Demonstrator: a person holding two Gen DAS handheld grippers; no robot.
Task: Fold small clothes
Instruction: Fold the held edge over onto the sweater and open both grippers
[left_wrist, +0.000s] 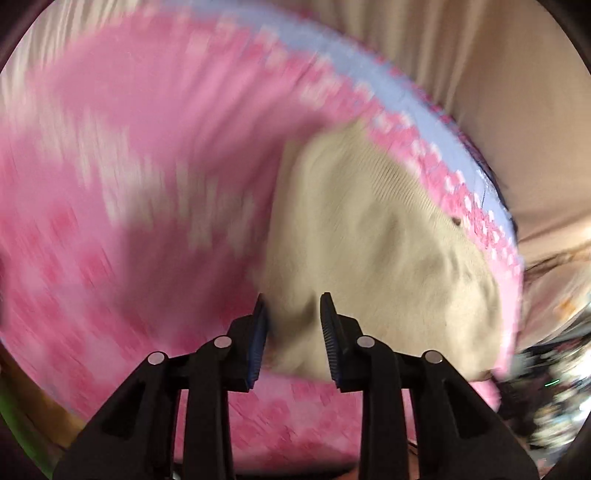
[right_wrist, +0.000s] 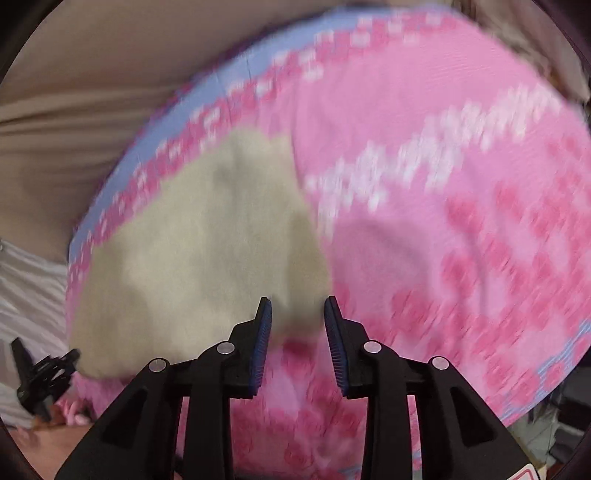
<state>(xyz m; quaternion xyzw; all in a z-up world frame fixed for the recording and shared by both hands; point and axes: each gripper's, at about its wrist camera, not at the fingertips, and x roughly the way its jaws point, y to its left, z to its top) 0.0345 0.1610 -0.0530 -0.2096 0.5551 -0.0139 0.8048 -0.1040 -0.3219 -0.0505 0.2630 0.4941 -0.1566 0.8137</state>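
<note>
Beige garment (left_wrist: 376, 236) lay rumpled near the blue-trimmed edge of the pink mat (left_wrist: 147, 147), unfolded as far as blur allowed. Left gripper (left_wrist: 293, 325) and right gripper (right_wrist: 298, 321) hovered released over its near edge. Folding apparently not yet begun.

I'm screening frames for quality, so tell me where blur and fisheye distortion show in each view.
Left wrist view: the pink patterned mat smears into streaks, though the left gripper stays sharp; edges bow. Right wrist view: the mat's pattern blurs likewise, the beige garment looks soft, and the right gripper is crisp.
</note>
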